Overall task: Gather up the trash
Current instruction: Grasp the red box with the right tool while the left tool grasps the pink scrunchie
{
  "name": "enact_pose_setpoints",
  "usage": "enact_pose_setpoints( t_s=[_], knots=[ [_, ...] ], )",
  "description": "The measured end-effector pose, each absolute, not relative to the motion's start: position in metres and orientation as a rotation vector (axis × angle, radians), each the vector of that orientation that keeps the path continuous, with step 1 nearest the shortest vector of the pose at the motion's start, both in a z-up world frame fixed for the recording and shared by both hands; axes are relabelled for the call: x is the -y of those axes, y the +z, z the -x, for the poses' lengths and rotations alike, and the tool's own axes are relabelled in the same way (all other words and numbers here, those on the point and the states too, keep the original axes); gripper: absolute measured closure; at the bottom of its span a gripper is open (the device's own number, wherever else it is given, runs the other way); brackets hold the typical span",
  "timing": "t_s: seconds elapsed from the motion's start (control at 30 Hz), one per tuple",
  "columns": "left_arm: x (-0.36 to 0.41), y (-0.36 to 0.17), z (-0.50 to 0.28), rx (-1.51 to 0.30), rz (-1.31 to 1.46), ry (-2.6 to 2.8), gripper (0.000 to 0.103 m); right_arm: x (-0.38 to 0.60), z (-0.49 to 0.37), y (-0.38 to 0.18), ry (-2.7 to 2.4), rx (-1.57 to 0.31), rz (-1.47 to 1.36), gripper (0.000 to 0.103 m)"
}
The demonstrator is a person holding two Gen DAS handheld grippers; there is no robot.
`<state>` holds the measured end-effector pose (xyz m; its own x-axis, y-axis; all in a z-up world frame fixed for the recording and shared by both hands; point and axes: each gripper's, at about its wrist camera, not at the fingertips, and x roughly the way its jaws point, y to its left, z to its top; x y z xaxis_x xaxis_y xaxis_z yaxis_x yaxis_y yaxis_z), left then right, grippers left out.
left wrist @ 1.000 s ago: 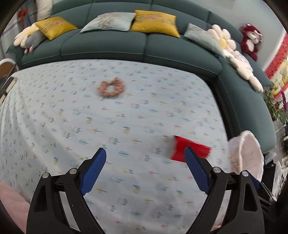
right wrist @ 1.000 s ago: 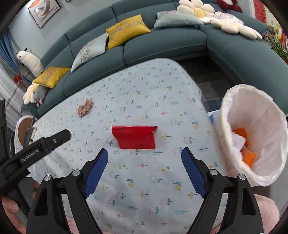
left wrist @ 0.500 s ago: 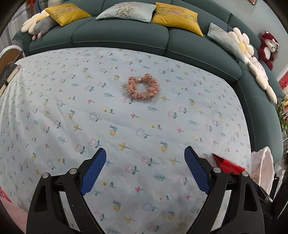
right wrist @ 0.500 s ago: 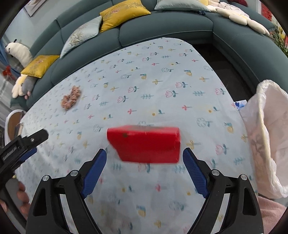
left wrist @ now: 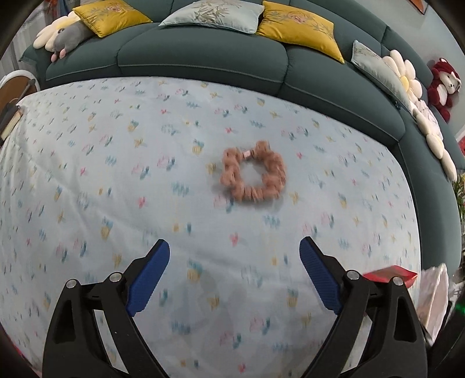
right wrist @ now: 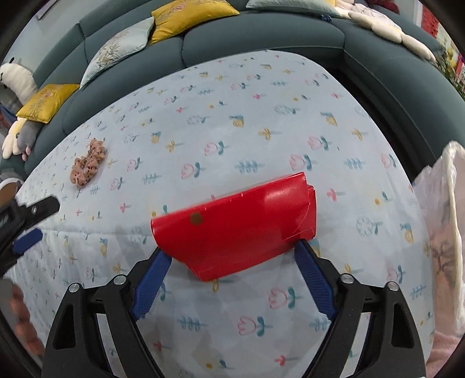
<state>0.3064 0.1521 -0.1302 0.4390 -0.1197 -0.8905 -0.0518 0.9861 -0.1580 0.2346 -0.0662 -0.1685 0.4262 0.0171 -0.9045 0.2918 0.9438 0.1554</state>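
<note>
A flattened red carton (right wrist: 235, 224) lies on the flowered tablecloth (right wrist: 261, 110), right at the tips of my open right gripper (right wrist: 232, 256), whose blue fingers (right wrist: 151, 279) stand on either side of its near edge. The carton also shows at the right edge of the left wrist view (left wrist: 389, 274). A pink scrunchie (left wrist: 252, 174) lies on the cloth ahead of my open, empty left gripper (left wrist: 234, 256), well beyond the fingertips. It also shows far left in the right wrist view (right wrist: 87, 165). A white-lined trash bin (right wrist: 444, 232) stands at the table's right.
A dark green corner sofa (left wrist: 203, 55) with yellow and grey cushions (left wrist: 299, 26) wraps the table's far and right sides. Plush toys (left wrist: 443, 84) sit on it. My left gripper shows at the left edge of the right wrist view (right wrist: 26, 215).
My right gripper has closed in on the red carton until its fingers flank it. My left gripper has swung left and moved nearer the scrunchie. Both stayed open.
</note>
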Motion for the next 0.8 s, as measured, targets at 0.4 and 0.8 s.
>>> enact_pose_setpoints(
  t_s=[0.4, 0.8],
  knots=[
    [-0.170, -0.154, -0.381, -1.124, 0.244, -0.008, 0.034, 0.059, -0.271, -0.170, -0.101, -1.109, -0.326, 0.102],
    [-0.148, -0.165, -0.379, -1.163, 0.221, -0.095, 0.094, 0.060, -0.265, -0.153, -0.098, -1.067, -0.315, 0.069]
  ],
)
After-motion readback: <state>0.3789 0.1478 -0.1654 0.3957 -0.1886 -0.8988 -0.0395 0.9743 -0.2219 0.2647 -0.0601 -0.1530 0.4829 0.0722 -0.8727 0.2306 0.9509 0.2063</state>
